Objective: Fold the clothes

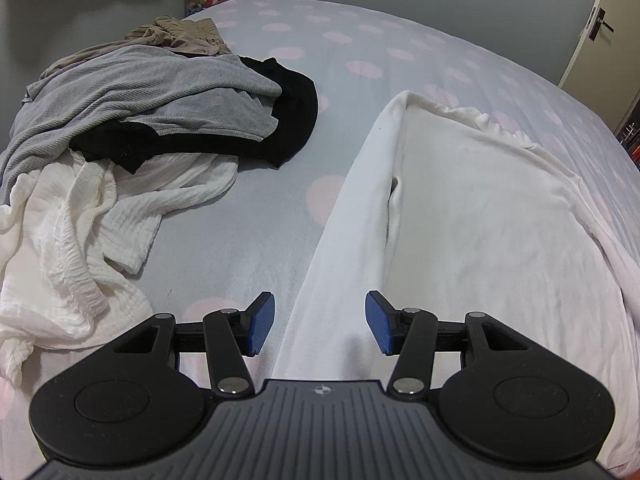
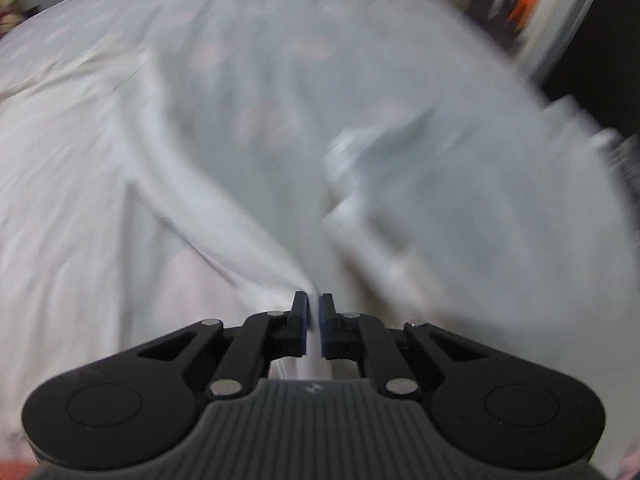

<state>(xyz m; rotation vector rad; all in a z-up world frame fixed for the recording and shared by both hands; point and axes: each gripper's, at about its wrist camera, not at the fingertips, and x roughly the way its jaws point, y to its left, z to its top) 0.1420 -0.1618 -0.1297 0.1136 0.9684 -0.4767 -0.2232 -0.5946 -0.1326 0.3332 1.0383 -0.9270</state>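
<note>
A white long-sleeved garment (image 1: 480,216) lies spread on the bed, its left sleeve folded along the body. My left gripper (image 1: 320,322) hovers open just above the garment's near left edge, nothing between its blue pads (image 1: 264,322). In the blurred right wrist view, my right gripper (image 2: 314,316) is shut on a pinched fold of the same white garment (image 2: 224,216), which stretches away up and to the left from the jaws.
A pile of unfolded clothes sits at the left: a grey top (image 1: 132,96), a black garment (image 1: 292,120), a white ribbed piece (image 1: 80,232) and a beige one (image 1: 180,34). The bed sheet (image 1: 248,208) is pale blue with pink dots. A door (image 1: 600,28) stands at the right.
</note>
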